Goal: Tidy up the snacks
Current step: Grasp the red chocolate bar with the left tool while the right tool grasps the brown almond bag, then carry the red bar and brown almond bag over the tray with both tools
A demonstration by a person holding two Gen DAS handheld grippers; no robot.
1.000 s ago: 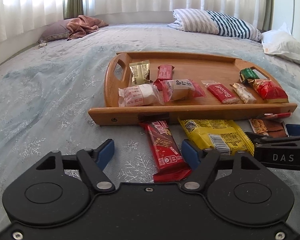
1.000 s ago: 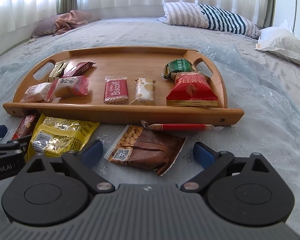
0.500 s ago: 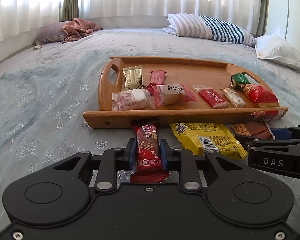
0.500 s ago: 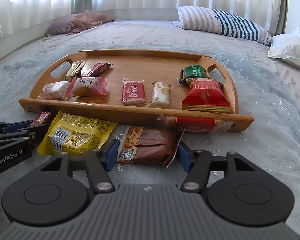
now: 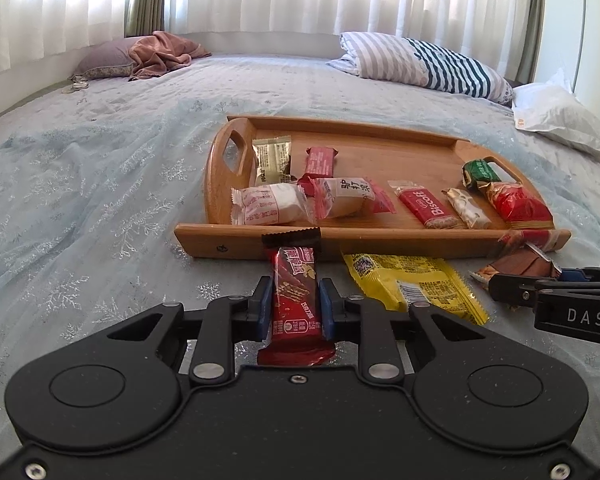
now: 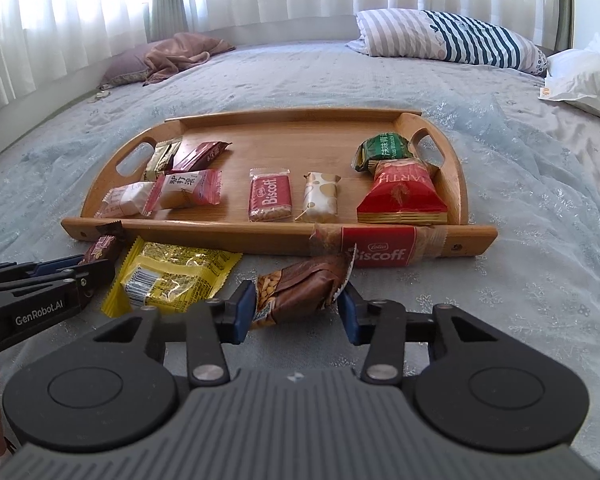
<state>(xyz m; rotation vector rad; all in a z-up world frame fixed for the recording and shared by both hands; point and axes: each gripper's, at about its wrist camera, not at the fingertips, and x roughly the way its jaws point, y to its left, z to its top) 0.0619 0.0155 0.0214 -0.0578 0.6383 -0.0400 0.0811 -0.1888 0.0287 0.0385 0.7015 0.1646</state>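
Note:
My left gripper point(image 5: 293, 309) is shut on a red snack bar point(image 5: 294, 280) that lies lengthwise between its blue pads, just before the wooden tray point(image 5: 380, 237). In the right wrist view my right gripper point(image 6: 296, 314) has its jaws closing on a brown nut packet point(image 6: 304, 290). Both pads press the packet, which is crumpled with its far end tipped up. A yellow packet point(image 6: 176, 272) lies flat on the bedspread between the two grippers. A long red Biscoff packet point(image 6: 380, 254) leans on the tray's point(image 6: 204, 236) front wall. The left gripper point(image 6: 98, 268) shows at the left edge.
Several wrapped snacks lie in a row inside the tray. It rests on a pale blue bedspread point(image 5: 80, 200). A striped pillow point(image 5: 420, 62), a white bag point(image 5: 556, 116) and a pink cloth point(image 5: 160, 52) lie far behind.
My left gripper went from open to shut on the red bar. My right jaws narrowed onto the brown packet, which crumpled and tipped up.

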